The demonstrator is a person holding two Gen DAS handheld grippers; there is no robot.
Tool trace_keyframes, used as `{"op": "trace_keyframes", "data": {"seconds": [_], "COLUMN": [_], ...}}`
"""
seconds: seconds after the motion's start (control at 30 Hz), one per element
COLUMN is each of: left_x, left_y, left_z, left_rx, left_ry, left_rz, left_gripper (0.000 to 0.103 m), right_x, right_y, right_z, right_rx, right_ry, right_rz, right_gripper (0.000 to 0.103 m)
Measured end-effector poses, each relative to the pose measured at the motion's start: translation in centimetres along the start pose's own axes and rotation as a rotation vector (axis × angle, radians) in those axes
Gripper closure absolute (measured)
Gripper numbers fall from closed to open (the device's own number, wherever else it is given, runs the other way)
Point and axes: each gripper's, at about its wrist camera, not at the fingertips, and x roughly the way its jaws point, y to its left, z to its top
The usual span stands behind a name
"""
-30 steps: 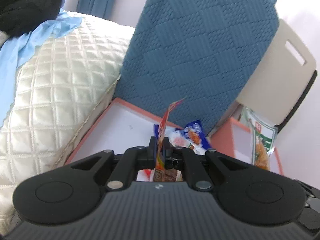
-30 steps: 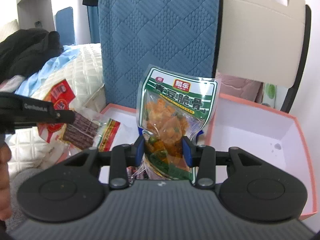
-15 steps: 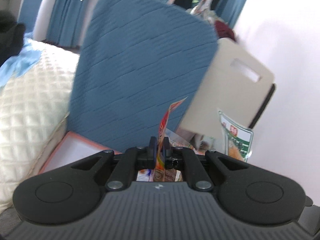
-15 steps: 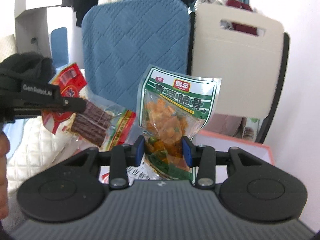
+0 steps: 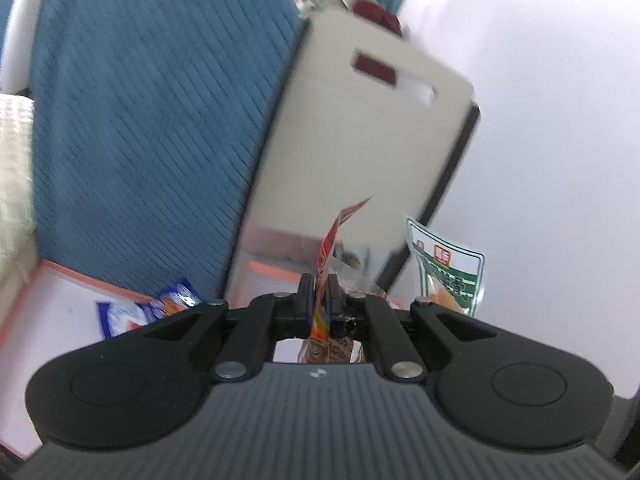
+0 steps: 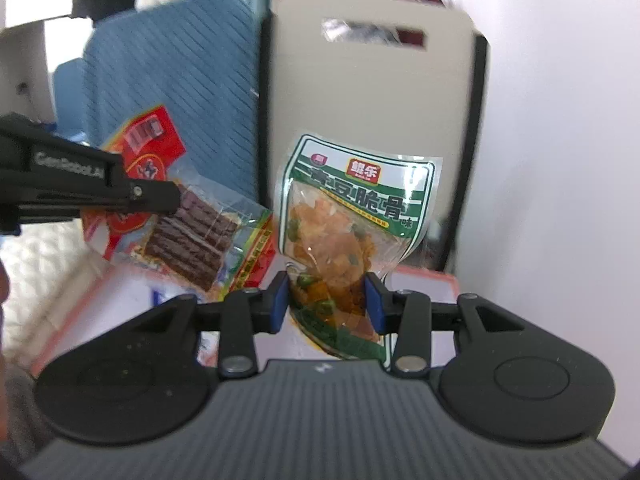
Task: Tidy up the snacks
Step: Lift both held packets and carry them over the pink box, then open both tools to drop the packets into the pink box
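Right now both of my jaws are full and raised off the trays: my left gripper (image 5: 319,294) is pinched almost flat on the edge of the red jerky packet (image 6: 188,224), and my right gripper (image 6: 326,300) is clamped at a middling width on the bulging bottom of the green snack pouch (image 6: 352,220), which stands upright out of the jaws. Seen from the right wrist, the jerky packet hangs to the left of the pouch and close beside it, not touching as far as I can tell. Just below and beyond lie two pink-rimmed trays: the left tray (image 5: 64,276) holds a blue snack packet (image 5: 148,308), and a corner of the right tray (image 6: 436,276) shows under the pouch. Farther off stand a blue quilted chair back (image 5: 152,128) and a beige board (image 5: 360,140) against a white wall (image 5: 540,160). I judge this to be the carry step, with each snack on its way to a tray. Next I need to settle which tray suits each packet, lower over it, and only then ease the jaws apart, one side at a time so the packets don't tangle.
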Motion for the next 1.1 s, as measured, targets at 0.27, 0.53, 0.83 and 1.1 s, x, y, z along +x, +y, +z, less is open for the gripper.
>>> {"op": "trace_keyframes", "data": {"seconds": [0.27,0.53,0.83,1.1], "left_x": [7.7,12.6,14.3,12.3], "left_y": [-3.0,-3.0,-1.8,-0.7], "left_z": [-4.3,-8.0,-9.4,-8.0], "left_rx": [-0.001,-0.012,-0.029,-0.012], "left_ry": [0.142,0.285,0.329,0.277], "left_rz": [-0.017,0.003,0.029,0.041], "left_gripper": [0.097,0.097,0.096,0.063], "right_x": [5.0,10.1,13.3,12.0], "right_y": [-4.4,-5.7,-5.8,-5.6], "right_z": [-3.5,-6.6,-7.0,-6.2], "right_rx": [0.029,0.035,0.071,0.056], "right_ry": [0.150,0.295,0.352,0.295], "right_rz": [-0.021,-0.015,-0.029,-0.060], "right_gripper": [0.060,0.060,0.058,0.042]}}
